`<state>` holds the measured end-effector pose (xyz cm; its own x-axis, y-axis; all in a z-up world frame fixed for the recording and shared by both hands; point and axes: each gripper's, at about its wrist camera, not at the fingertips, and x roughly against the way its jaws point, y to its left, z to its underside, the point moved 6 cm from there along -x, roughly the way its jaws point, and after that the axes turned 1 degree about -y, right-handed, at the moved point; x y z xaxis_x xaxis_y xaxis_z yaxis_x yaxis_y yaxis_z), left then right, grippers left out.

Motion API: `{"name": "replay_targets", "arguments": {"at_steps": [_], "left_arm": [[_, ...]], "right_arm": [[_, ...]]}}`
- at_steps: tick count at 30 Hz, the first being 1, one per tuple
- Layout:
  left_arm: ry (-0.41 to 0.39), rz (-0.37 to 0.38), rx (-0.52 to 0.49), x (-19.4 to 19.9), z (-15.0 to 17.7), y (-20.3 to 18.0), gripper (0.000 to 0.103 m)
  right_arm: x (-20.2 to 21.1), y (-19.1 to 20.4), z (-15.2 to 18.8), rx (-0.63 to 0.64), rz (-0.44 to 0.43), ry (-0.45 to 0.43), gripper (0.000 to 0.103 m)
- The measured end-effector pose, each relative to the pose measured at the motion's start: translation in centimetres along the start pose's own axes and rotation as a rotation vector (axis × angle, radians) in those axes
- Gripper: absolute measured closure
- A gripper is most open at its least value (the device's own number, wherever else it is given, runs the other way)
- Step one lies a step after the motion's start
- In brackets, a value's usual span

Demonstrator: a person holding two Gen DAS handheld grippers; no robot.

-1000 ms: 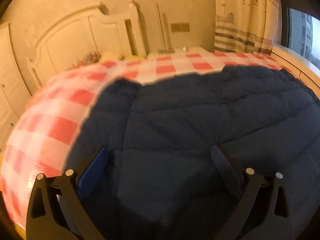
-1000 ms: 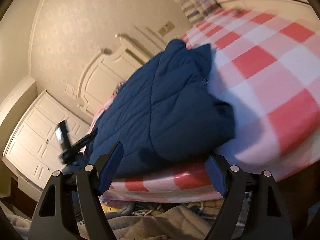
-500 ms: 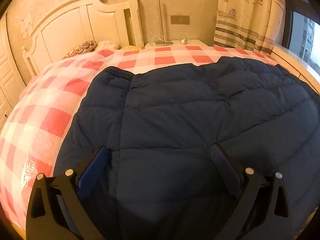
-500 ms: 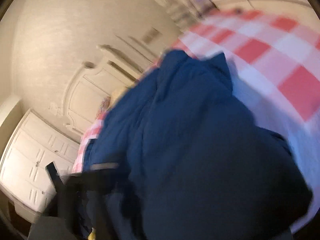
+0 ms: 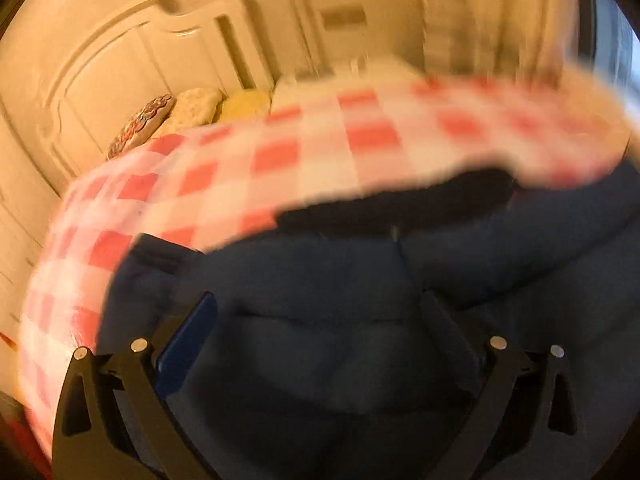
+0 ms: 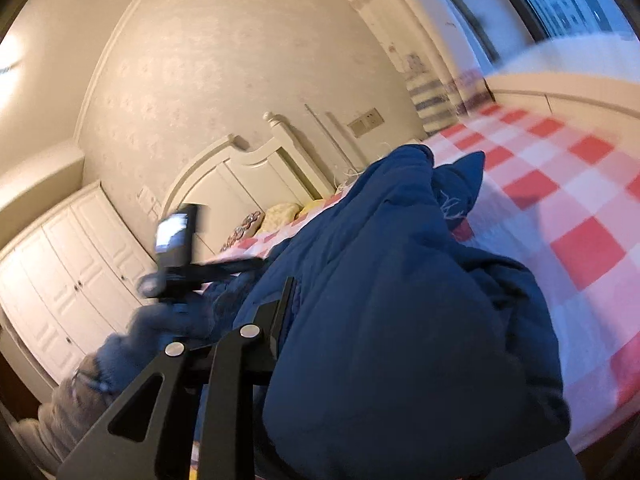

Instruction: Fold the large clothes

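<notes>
Navy quilted jacket [image 5: 360,320] lies on the bed, on a red-and-white checked cover [image 5: 280,160], and it fills the lower half of the left wrist view. The left gripper [image 5: 320,328] is above the jacket with its jaws wide apart; the blue pad of one finger [image 5: 186,344] is at the left and the other finger at the right, and puffy fabric bulges up in the gap between them. I see no pinch on the cloth there — the pads stand away from each other and only the fabric rises between. This view is blurred, so small details of the jacket's edge are not clear.

In the right wrist view the same jacket [image 6: 400,300] is bunched up high and covers most of the right gripper. Only its left finger [image 6: 276,320] shows, pressed into the side of the fabric; the other finger is hidden behind the blue mass. The jaws are closing, with a thick fold of the jacket between them, and the cloth hangs lifted from the gripper, so it is gripping the jacket.

At the left of this view a gloved hand [image 6: 172,320] holds the other gripper with its small camera [image 6: 174,236], beside the jacket's far edge. Behind are the white headboard [image 6: 240,172], some pillows [image 6: 276,216] against it, a white wardrobe [image 6: 72,280], and a striped curtain [image 6: 432,100] near the window.
</notes>
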<state>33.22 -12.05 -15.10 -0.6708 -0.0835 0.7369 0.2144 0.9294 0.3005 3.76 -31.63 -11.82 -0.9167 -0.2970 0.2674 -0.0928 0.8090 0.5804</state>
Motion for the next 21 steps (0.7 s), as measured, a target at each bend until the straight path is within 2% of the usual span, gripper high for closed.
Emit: {"name": "replay_targets", "arguments": {"at_steps": [3,7,9,12,13,14,15,16,17,19,21], "left_arm": [[-0.039,0.021,0.037,1.4,0.4,1.2,0.005],[-0.160,0.125,0.138,7.9,2.9,4.1,0.006],[-0.185,0.172,0.095,10.2,5.7,3.7,0.005],[-0.132,0.147,-0.085,9.6,11.0,0.7,0.004],[-0.175,0.148,-0.082,9.9,12.2,0.9,0.004],[-0.181,0.173,-0.070,10.0,12.9,1.4,0.004],[-0.177,0.231,-0.045,10.4,13.6,2.2,0.004],[-0.194,0.317,0.019,11.3,14.1,4.0,0.004],[-0.227,0.363,0.096,12.3,14.4,6.3,0.004],[-0.295,0.353,0.254,14.0,14.6,12.4,0.004],[-0.339,0.286,0.393,15.1,14.9,18.9,0.004]], "right_arm": [[-0.3,0.4,-0.5,0.021,0.008,0.004,0.062],[-0.4,1.8,-1.3,0.069,0.017,-0.006,0.062],[-0.4,2.9,-1.7,0.113,0.024,-0.016,0.062],[-0.6,6.1,-2.5,0.201,0.017,-0.034,0.062],[-0.8,7.4,-2.6,0.241,0.007,-0.028,0.062],[-1.1,9.6,-2.5,0.317,0.014,-0.027,0.062],[-1.3,11.1,-2.5,0.368,0.016,-0.028,0.062],[-1.5,12.6,-2.5,0.415,0.011,-0.027,0.062],[-1.9,14.1,-2.6,0.459,0.008,-0.026,0.062],[-3.1,17.8,-2.1,0.581,0.010,-0.019,0.062],[-5.1,21.8,-1.1,0.693,-0.001,0.002,0.062]]}}
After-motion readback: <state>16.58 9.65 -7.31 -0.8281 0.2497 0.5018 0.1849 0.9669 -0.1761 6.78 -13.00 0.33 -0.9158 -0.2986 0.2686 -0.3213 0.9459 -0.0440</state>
